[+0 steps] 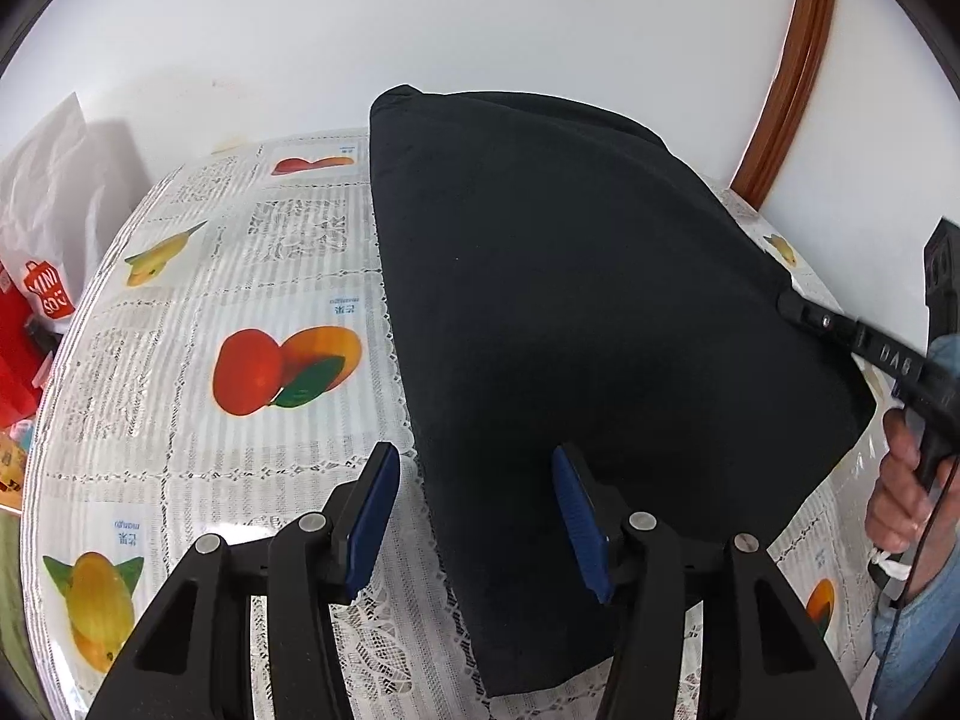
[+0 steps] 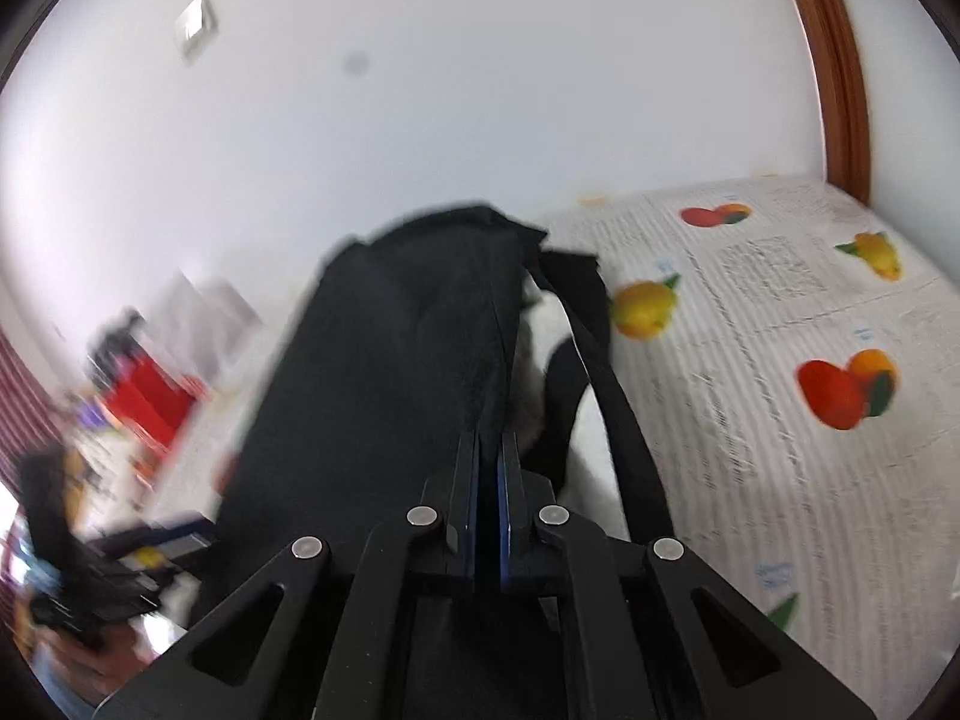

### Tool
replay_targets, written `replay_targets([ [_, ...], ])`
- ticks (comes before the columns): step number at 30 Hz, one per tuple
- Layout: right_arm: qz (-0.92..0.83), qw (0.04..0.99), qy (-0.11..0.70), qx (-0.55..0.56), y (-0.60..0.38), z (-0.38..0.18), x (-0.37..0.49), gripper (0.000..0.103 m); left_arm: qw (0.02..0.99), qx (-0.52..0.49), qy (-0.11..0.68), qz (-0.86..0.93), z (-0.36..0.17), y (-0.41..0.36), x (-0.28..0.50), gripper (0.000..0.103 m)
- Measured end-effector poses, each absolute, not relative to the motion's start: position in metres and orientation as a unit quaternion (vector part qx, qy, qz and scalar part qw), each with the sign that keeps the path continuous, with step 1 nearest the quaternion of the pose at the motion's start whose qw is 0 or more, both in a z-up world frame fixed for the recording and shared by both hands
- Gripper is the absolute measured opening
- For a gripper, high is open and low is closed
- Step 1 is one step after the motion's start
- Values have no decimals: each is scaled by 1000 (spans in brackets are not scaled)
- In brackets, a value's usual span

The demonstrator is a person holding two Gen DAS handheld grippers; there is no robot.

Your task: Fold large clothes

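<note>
One gripper [image 2: 490, 450] pinches the black garment's [image 2: 384, 372] edge.

White wall [image 1: 420, 30], brown wooden frame [image 1: 792, 66], fruit-print tablecloth [image 1: 252, 276]

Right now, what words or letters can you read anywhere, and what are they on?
"MINI SO" reads on the red bag at the left edge.
"DAB" reads on the black arm of the right gripper.
Small blue labels beside the fruit on the tablecloth: too small to read.
Grey print blocks on the tablecloth: unreadable.
</note>
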State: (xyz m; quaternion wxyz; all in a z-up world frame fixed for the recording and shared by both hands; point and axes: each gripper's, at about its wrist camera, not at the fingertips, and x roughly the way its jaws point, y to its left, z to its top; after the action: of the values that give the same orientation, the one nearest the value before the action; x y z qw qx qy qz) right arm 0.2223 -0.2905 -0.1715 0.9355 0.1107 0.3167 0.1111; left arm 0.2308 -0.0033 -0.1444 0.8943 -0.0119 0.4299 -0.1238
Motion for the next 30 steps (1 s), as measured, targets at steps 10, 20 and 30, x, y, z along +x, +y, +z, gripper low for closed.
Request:
replay_targets([
  [10, 73, 939, 333, 40, -295, -165, 195, 15, 897, -12, 426, -120, -139, -1, 227, 52],
  [20, 79, 946, 314, 14, -290, -130, 231, 43, 904, -20, 413, -107, -126, 13, 229, 54],
  [30, 78, 926, 368, 14, -261, -121, 344, 41, 902, -19, 413, -126, -124, 20, 262, 55],
])
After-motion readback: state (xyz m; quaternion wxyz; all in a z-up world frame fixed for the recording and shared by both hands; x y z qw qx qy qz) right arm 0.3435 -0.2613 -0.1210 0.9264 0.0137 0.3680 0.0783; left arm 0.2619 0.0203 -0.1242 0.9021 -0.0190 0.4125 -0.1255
